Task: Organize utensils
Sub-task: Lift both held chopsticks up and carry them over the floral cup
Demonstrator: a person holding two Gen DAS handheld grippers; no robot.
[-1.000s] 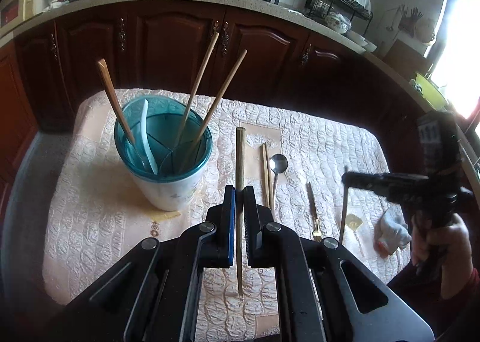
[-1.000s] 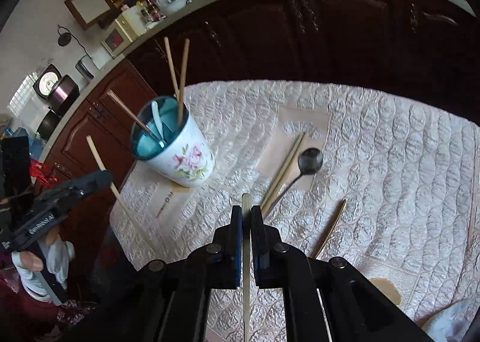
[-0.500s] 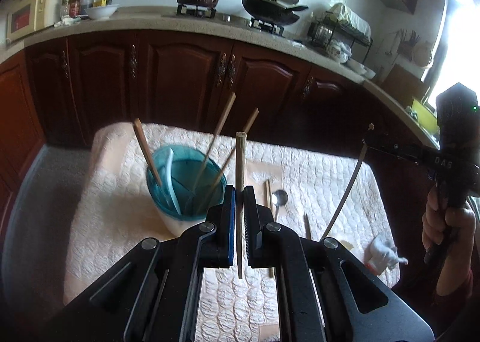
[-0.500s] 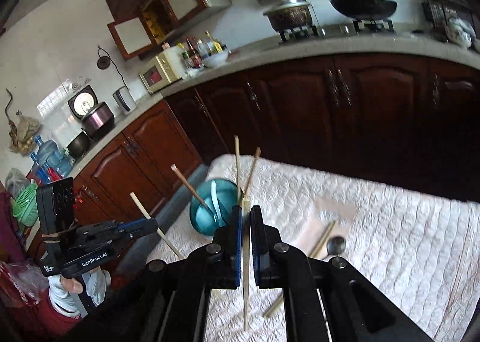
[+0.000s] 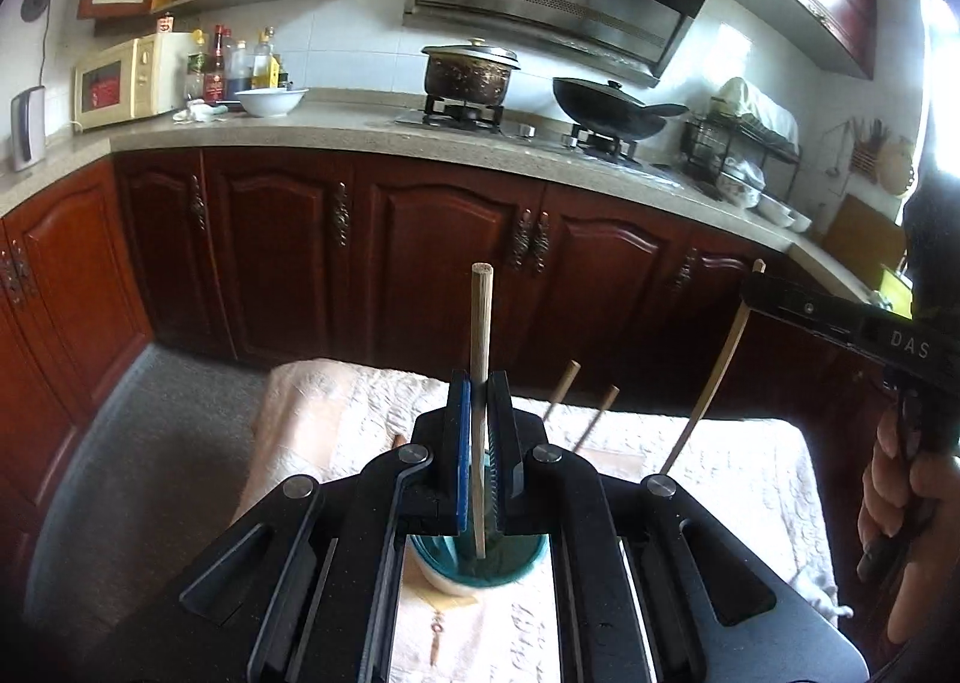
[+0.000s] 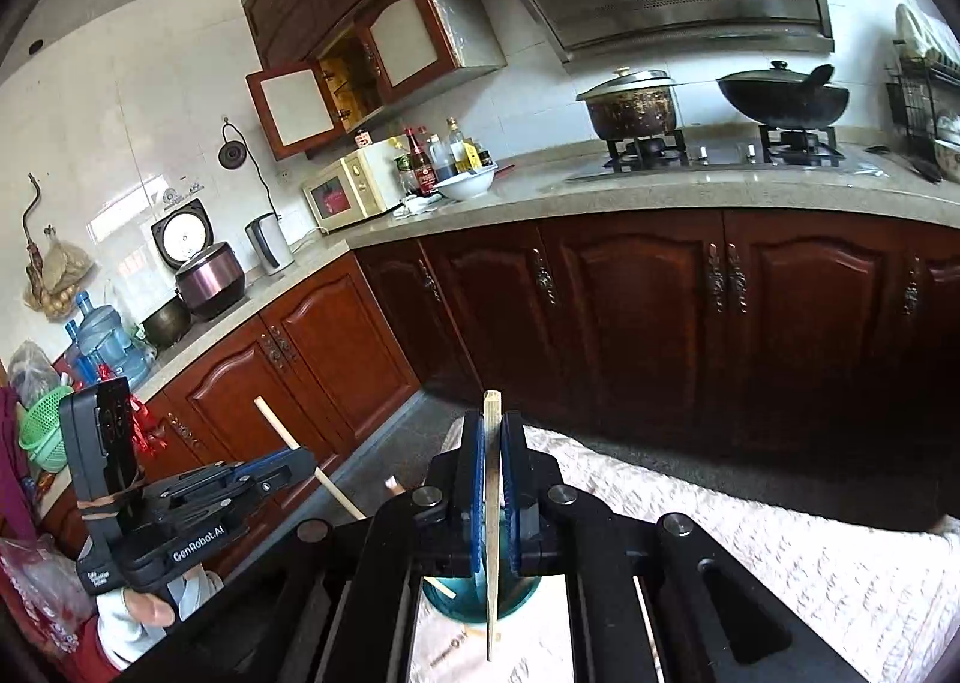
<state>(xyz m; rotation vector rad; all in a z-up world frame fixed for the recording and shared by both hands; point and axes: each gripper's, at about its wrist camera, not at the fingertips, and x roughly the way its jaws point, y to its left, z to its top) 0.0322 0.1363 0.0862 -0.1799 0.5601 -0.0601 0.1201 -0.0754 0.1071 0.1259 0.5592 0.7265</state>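
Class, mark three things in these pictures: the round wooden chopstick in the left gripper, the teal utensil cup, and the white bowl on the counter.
Round wooden chopstick (image 5: pixel 480 335), left wrist view, upper shaft.
Teal utensil cup (image 5: pixel 521 562), left wrist view, rim.
White bowl (image 5: pixel 271 102), left wrist view, outer wall.

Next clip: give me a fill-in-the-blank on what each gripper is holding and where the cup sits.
1. The left gripper is shut on a single ____.
2. The right gripper grips a chopstick between pads coloured ____.
3. The holder below both grippers is a white cup whose inside is ____.
4. On the stove, the lidded pot stands to the ____ of the black wok.

Missing words: chopstick; blue; teal; left
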